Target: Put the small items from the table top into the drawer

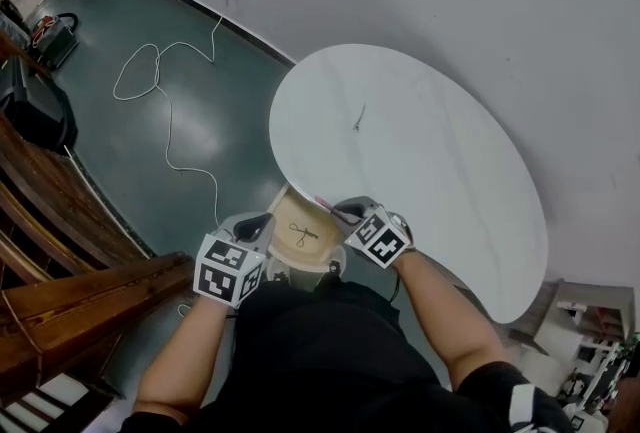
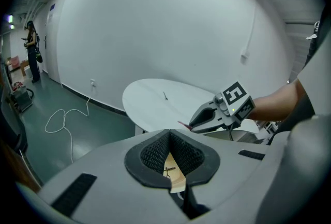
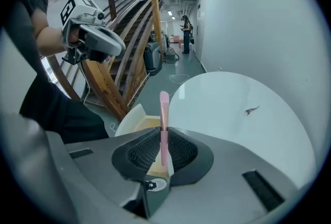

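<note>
Currently: right gripper fingers clamp pink stick above open drawer at worktop's 8 o'clock, for dropping; left gripper fingers closed, empty.

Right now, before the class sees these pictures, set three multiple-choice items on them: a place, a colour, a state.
1. Where do the scissors lie?
A. on the table top
B. in the open drawer
C. on the floor
2. What colour is the stick in the right claw?
A. pink
B. green
C. black
3. How does the right claw stand?
A. wide open and empty
B. shut on the stick
C. out of view

Key: B, the scissors rest on the drawer's wooden bottom; A, the stick shows pink; B, both pads press against the stick.
</note>
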A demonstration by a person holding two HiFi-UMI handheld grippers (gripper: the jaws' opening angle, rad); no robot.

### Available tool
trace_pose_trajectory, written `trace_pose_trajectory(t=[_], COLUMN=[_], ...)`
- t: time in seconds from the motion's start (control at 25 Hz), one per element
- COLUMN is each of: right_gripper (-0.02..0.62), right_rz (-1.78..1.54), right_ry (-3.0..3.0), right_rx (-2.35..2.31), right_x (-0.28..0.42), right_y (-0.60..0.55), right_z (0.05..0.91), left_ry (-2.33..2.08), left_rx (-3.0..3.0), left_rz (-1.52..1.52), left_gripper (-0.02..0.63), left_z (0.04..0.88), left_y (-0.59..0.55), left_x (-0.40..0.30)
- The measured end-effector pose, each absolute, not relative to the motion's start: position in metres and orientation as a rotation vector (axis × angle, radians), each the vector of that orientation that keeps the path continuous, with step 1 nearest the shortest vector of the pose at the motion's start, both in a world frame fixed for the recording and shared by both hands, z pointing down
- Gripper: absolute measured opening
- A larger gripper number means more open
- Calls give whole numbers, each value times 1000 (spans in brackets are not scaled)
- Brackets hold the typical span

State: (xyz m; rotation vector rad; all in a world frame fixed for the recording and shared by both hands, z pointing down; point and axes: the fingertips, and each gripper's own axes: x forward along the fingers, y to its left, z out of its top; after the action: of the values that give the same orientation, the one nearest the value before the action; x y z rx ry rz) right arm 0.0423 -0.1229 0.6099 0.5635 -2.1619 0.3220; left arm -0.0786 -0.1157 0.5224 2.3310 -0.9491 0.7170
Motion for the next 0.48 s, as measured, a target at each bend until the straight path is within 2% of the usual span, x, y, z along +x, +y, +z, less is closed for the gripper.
trace_pose_trajectory(t=[0.48], right_gripper=[43], right_rz=[522], right_ry=[-2079], right_rx=[556], right_x=[14], right_y=[-73], right_z=[688], left_ry=[-985], left_rx=[2273], left_rz=[757], left_gripper=[14], left_z=[542], left_y=[-98], left_x=[-100])
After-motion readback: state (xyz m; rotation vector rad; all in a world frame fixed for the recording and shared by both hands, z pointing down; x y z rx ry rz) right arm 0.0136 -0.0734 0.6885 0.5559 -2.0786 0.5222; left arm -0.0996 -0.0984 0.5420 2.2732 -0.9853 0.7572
